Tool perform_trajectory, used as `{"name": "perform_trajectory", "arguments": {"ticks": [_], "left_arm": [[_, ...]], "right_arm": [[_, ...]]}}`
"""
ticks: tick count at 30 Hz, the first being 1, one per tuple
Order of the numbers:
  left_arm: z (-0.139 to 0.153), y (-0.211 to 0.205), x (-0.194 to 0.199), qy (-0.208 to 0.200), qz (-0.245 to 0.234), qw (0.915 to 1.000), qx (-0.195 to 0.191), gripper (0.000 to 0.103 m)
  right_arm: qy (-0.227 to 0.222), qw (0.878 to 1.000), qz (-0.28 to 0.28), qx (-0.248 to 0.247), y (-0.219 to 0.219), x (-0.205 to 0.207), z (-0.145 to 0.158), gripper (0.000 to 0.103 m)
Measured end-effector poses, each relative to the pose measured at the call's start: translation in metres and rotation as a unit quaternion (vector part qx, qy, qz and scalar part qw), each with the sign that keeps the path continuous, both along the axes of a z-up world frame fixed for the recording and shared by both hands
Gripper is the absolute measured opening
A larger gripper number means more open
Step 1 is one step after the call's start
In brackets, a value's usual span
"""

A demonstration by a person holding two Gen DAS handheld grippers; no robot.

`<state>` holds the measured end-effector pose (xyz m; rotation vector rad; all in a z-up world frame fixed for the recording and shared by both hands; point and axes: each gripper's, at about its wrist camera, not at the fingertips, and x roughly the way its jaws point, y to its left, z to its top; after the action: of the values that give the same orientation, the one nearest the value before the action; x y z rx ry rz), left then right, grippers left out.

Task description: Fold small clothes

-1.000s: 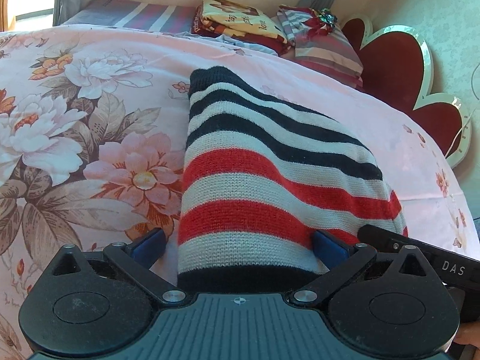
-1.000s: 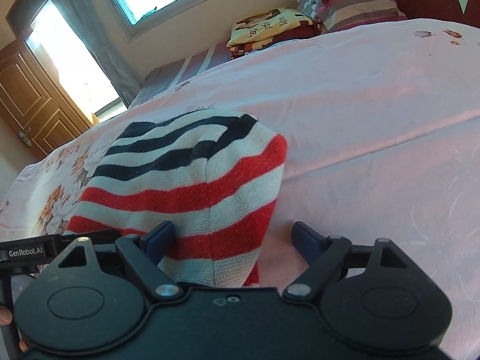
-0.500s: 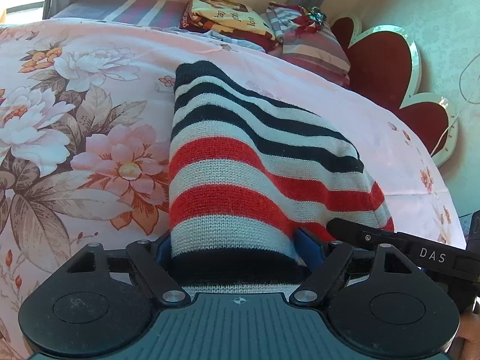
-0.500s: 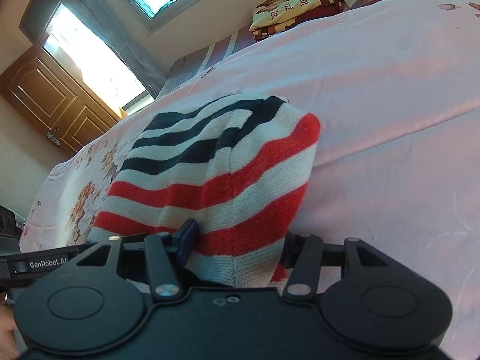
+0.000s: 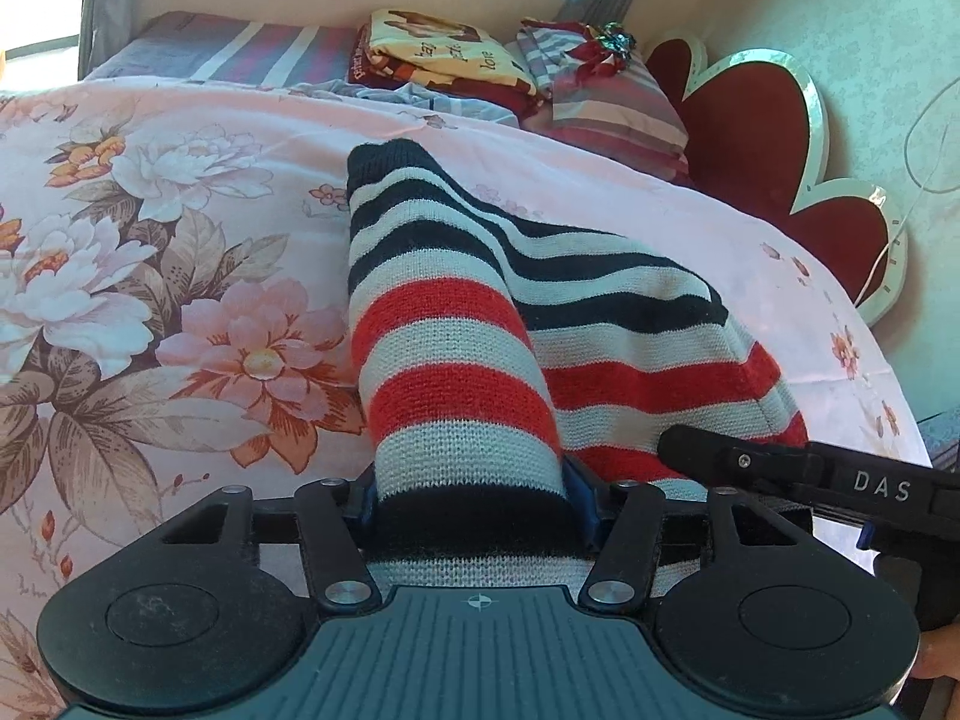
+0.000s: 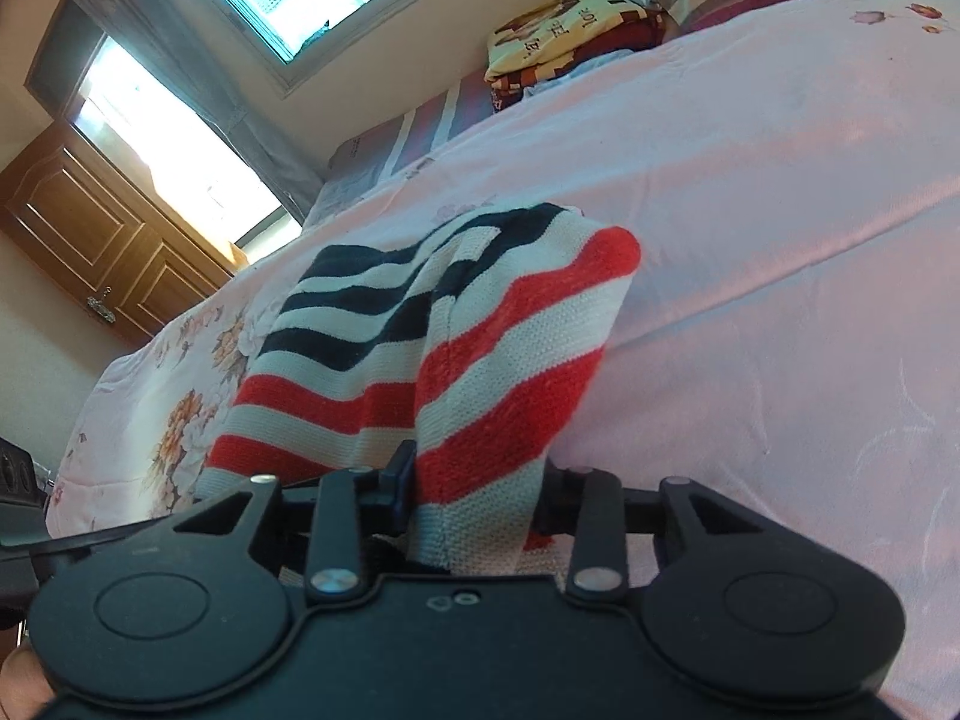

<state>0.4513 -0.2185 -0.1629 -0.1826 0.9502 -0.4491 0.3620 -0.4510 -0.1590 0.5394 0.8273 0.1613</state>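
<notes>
Left gripper [image 5: 474, 495] and right gripper [image 6: 474, 489], level, each pinch the striped knit [image 5: 540, 324]

My left gripper [image 5: 474, 498]: matte black body, two round domed discs, ribbed grey-blue centre plate with a small crosshair mark, silver pivot screws, blue pads [image 5: 581, 495] on my jaws. My right gripper [image 6: 474, 480]: all-black body, twin discs, silver screws, dark blue pads [image 6: 401, 468]; its side bar carried white lettering "DAS". Bare skin of my right hand [image 5: 939, 651] showed at the frame edge.
</notes>
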Motion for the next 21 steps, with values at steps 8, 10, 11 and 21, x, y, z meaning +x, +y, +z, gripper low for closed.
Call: {"name": "perform_trajectory", "arguments": {"ticks": [8, 10, 11, 21], "left_arm": [[0.026, 0.023, -0.015, -0.014, 0.001, 0.9998, -0.014, 0.053], [0.033, 0.038, -0.018, -0.018, 0.003, 0.9997, -0.013, 0.053], [0.037, 0.048, -0.019, -0.022, 0.005, 0.9997, -0.013, 0.053], [0.058, 0.192, -0.026, -0.049, 0.044, 0.9978, -0.008, 0.053]], "right_arm": [[-0.028, 0.999, 0.014, 0.033, 0.023, -0.012, 0.025, 0.033], [-0.033, 0.999, 0.018, 0.036, 0.033, -0.014, 0.03, 0.033], [-0.035, 0.998, 0.02, 0.041, 0.038, -0.014, 0.031, 0.033], [-0.053, 0.995, 0.061, 0.065, 0.148, 0.006, 0.047, 0.033]]}}
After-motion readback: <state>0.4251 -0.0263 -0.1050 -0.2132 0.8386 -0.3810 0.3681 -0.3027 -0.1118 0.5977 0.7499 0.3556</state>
